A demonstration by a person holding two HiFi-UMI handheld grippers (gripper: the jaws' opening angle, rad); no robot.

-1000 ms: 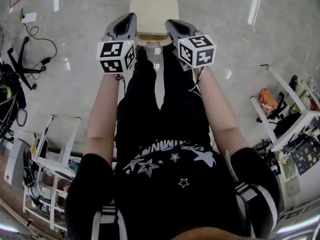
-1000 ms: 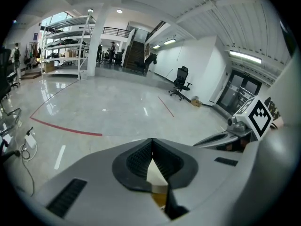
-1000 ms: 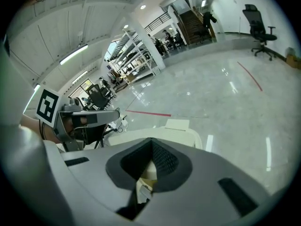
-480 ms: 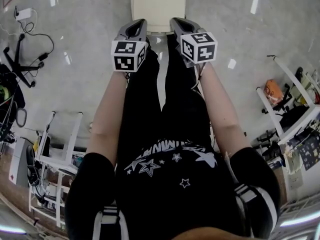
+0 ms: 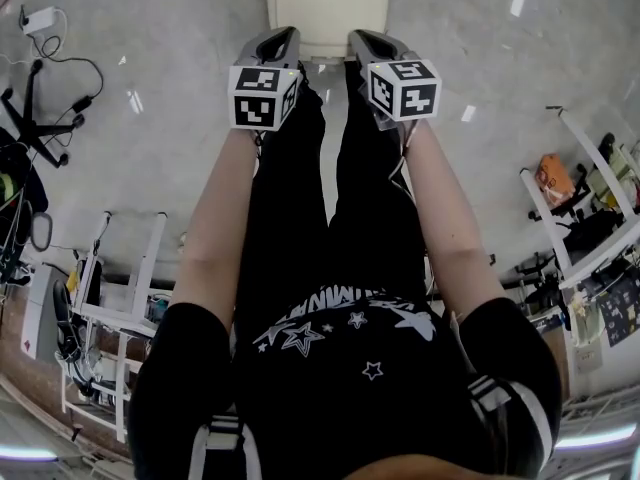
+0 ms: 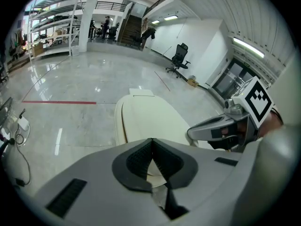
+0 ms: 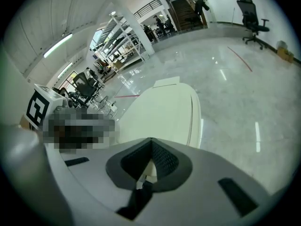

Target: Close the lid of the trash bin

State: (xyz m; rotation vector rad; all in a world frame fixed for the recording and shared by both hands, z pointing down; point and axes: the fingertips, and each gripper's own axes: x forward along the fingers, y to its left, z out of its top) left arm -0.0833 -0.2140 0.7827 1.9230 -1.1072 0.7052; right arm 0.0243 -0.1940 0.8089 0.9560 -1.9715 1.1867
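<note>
Across glossy grey floor [image 5: 150,68], cream trash bin [image 5: 325,8] stands shut; white rack [image 5: 120,320] nearby.

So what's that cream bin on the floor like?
The trash bin is cream, seemingly smooth plastic, with rounded corners, standing on the glossy floor. Its lid lies flat and shut, a small tab at the far end. The left gripper and right gripper, both shut, hang at its near edge; contact unclear.
</note>
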